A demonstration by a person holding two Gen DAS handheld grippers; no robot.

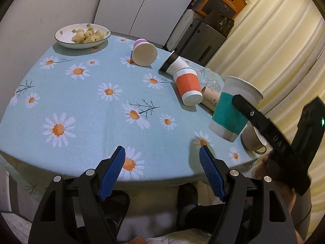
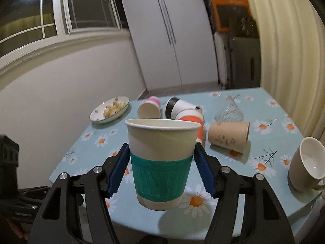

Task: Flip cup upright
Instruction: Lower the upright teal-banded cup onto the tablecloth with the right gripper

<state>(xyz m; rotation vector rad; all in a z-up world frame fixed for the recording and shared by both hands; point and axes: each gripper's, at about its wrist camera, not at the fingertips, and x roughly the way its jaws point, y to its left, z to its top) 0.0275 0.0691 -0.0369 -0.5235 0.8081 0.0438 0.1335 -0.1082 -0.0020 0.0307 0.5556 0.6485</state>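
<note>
A white paper cup with a green sleeve stands mouth up between the blue pads of my right gripper, which is shut on its sides just above the table. In the left wrist view the same cup is tilted at the right, held by the right gripper. My left gripper is open and empty over the table's near edge. Other cups lie on their sides: orange-sleeved, pink-banded, black-banded and tan.
A bowl of snacks sits at the far left of the round table with a daisy cloth. A beige mug lies at the right edge. A glass piece sits behind the tan cup. Curtains hang at the right.
</note>
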